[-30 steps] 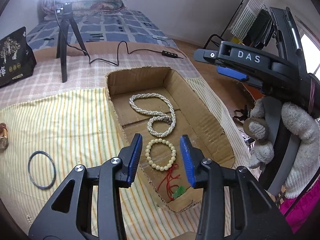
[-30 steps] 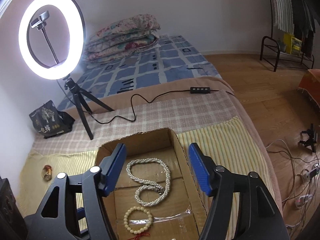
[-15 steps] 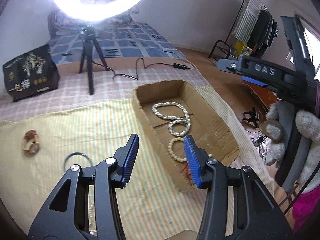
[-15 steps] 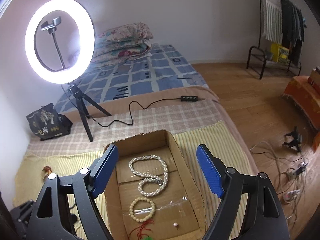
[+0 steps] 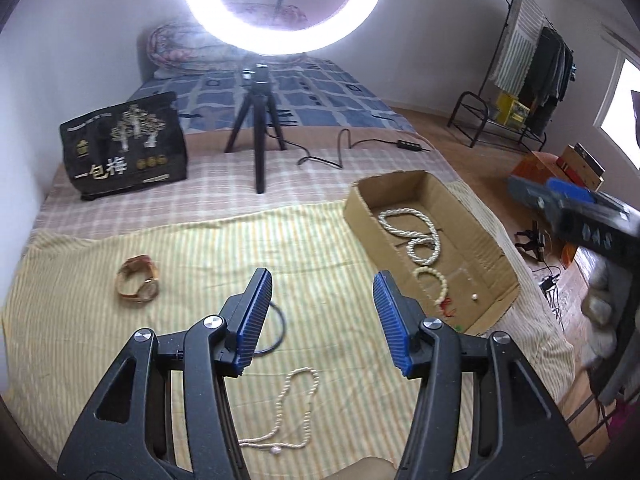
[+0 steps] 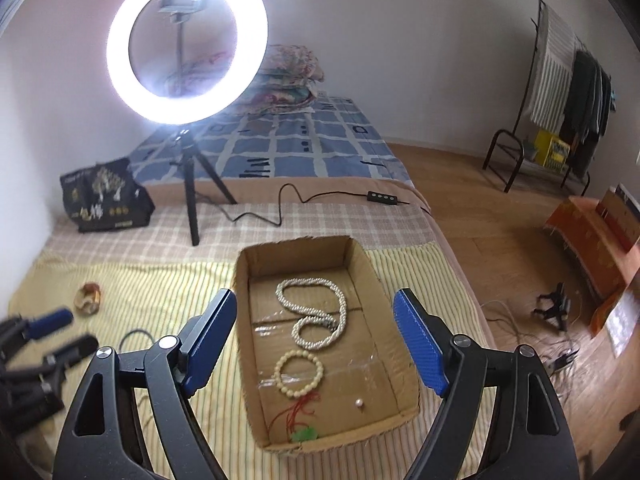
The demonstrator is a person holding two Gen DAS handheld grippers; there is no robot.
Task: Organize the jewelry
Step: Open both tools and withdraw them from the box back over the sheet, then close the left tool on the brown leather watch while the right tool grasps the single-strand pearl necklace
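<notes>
Moved: your left gripper (image 5: pixel 322 320) has left the cardboard box (image 5: pixel 496 254).
Around: watch (image 5: pixel 138 284), dark ring (image 5: pixel 276 330) perhaps a bangle.
Jaws: opening, empty; pearl necklace (image 5: pixel 294 412) below them.

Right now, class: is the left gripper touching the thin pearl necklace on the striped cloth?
Apart. The left wrist view shows the left gripper, jaws opening with nothing between them, raised above the cloth; the necklace lies flat below, clear of both fingers.

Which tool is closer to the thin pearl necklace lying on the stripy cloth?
Left. The left tool, jaws opening and empty, hangs right over the thin pearl necklace. The right tool is off to the side, above the cardboard box.
</notes>
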